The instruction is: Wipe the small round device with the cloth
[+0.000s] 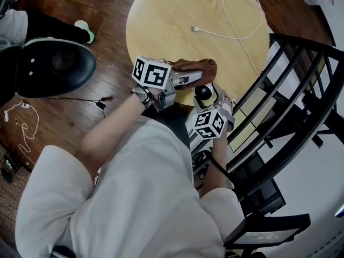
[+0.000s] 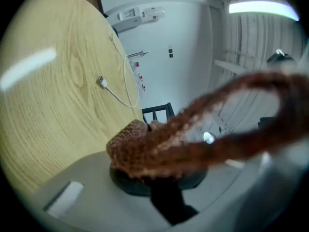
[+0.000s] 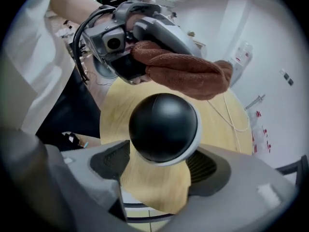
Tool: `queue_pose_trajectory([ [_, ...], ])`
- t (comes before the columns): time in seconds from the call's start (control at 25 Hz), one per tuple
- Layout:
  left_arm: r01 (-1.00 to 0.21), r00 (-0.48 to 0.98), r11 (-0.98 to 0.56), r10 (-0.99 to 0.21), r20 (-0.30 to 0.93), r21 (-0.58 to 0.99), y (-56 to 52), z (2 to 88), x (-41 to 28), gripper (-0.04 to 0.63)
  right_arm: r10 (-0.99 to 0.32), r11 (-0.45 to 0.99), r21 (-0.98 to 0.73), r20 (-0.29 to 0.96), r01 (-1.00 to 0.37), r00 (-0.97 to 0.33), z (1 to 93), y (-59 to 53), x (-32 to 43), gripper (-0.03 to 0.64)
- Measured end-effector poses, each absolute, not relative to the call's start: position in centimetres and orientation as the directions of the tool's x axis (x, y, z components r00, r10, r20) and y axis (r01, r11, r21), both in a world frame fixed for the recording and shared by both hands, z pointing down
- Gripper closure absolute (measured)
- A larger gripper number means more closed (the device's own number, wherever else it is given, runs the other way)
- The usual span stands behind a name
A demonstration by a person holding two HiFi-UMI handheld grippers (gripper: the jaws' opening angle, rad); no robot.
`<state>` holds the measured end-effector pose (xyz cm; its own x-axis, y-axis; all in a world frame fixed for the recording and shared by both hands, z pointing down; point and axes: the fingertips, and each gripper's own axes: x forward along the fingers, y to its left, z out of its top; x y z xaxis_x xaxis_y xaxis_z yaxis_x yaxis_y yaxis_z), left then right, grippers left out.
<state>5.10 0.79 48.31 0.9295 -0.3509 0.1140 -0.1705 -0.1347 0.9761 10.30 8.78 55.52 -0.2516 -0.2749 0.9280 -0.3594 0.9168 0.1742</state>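
Handles, by the look of the small round device, as a hard, smooth dome: glossy black shell on a pale rim, probably light, stiff, and slippery under a pinch. Best taken low, at the rim or base, leaving the black top free for wiping. Seems held just so. Calls for mild pressure only, for fear of squirting it sideways out of two jaws. Might scuff or crack if dropped.

Hangs just off the near edge of the round table, over the lap, not resting on the tabletop. Clamped there by the right gripper, with jaws part open, closed only to the device's width, one on either side of its lower half.

As for the cloth: brown, nubbly, soft and limp, light, easy to bunch. Grips anywhere, best with a wad left beyond the jaw tips to do the rubbing. Pinched by the left gripper, with jaws drawn almost together on a fold and a loose end flopping across the left gripper view. Sits over the table's near edge, just beyond the device, toward the table's centre. Cannot tell whether touching the dome or a shade clear of it.

Leaves a white cable well apart, further in on the table.
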Motion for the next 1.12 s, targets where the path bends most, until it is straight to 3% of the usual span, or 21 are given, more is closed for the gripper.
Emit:
queue_pose_trajectory([
  [0.2, -0.183, 0.933, -0.133, -0.336, 0.129, 0.974, 1.2, 48.8, 6.0, 0.512, -0.259, 0.931, 0.161, 0.923, -0.328, -0.283, 55.8, 8.1, 10.0, 0.273],
  [0.44, -0.218, 0.941, -0.166, -0.296, 0.162, 0.962, 1.3, 49.3, 6.9, 0.512, -0.273, 0.900, 0.161, 0.932, -0.404, -0.238, 55.9, 7.9, 9.9, 0.275],
  [0.68, -0.290, 0.948, -0.253, -0.207, 0.241, 0.923, 1.6, 50.1, 8.0, 0.512, -0.295, 0.864, 0.160, 0.929, -0.477, -0.222, 55.7, 8.0, 9.8, 0.275],
  [1.12, -0.461, 0.879, -0.402, -0.081, 0.471, 0.791, 1.1, 53.3, 8.0, 0.512, -0.296, 0.863, 0.166, 0.931, -0.477, -0.212, 55.6, 8.1, 9.7, 0.276],
])
